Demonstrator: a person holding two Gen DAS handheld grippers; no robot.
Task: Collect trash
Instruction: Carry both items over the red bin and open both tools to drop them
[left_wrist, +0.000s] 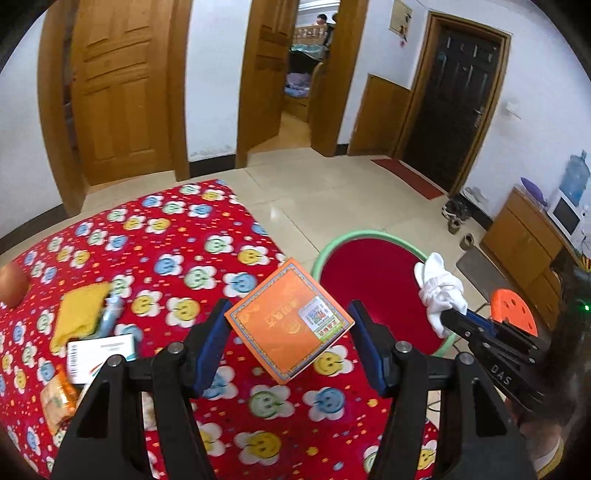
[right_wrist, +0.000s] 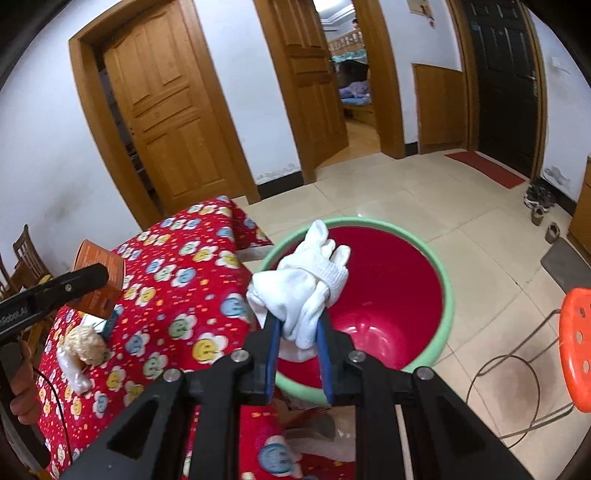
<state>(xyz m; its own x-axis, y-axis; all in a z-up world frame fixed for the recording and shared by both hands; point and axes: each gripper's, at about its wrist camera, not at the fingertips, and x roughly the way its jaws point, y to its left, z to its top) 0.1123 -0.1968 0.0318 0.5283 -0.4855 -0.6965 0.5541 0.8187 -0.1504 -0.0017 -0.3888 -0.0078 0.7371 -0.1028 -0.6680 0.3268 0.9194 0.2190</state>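
The left gripper (left_wrist: 288, 325) clamps a flat orange box (left_wrist: 290, 319) by 2 opposite edges, held above the red smiley-flower tablecloth (left_wrist: 155, 236) beside the green-rimmed red bin (right_wrist: 369, 295). A QR-code label sits near one corner. The right gripper (right_wrist: 297, 314), marked "DAS", pinches a bunched white glove (right_wrist: 306, 280) above the bin.

Your right gripper (right_wrist: 297, 325): clamped on white cloth bundle (right_wrist: 306, 284) | bundle hangs over red basin (right_wrist: 424, 266) with green rim | flowered tablecloth (right_wrist: 177, 266) at left
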